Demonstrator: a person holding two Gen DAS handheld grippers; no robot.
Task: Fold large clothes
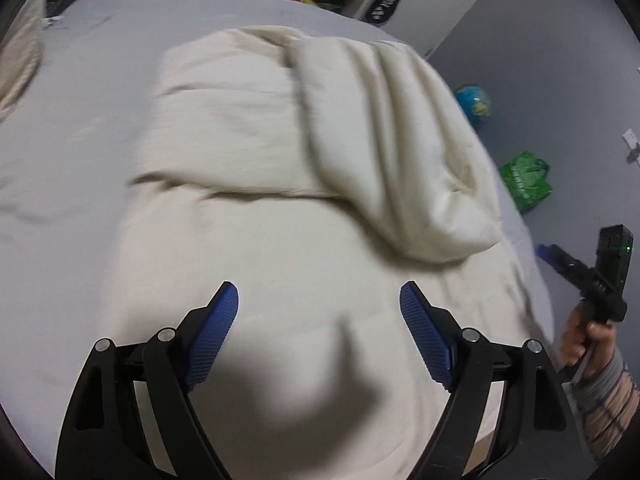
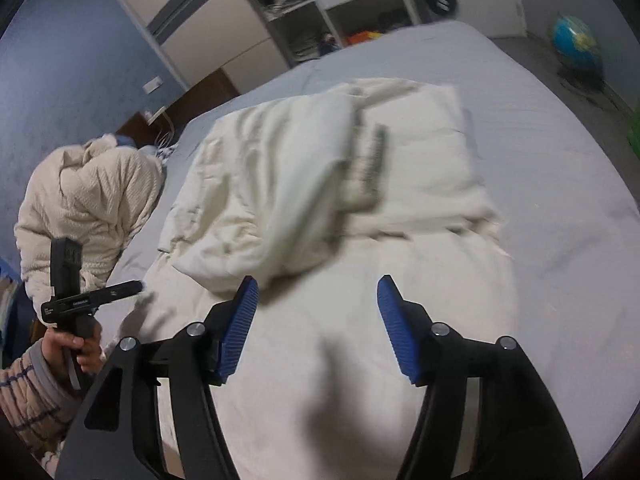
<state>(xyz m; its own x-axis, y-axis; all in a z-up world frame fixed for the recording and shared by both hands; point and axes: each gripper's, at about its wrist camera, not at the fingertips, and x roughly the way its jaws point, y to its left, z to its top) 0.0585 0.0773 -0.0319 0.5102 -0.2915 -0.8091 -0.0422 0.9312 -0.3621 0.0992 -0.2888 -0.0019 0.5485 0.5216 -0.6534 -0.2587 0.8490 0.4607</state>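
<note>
A large cream garment (image 1: 248,152) lies spread on the grey bed (image 1: 80,92), and one thick flap (image 1: 392,148) is folded over its far right part. My left gripper (image 1: 318,292) hovers open above the near part of the cloth, with nothing between its blue pads (image 1: 214,332). In the right wrist view the same garment (image 2: 420,168) shows with the flap (image 2: 276,192) on its left. My right gripper (image 2: 318,282) is also open and empty above the near cloth. A hand holds each gripper, and each one appears at the edge of the other's view.
A cream knitted bundle (image 2: 88,196) sits at the bed's left end. On the floor past the bed's right edge are a blue globe (image 1: 474,104) and a green bag (image 1: 526,180). Open wardrobe shelves (image 2: 304,12) stand behind the bed.
</note>
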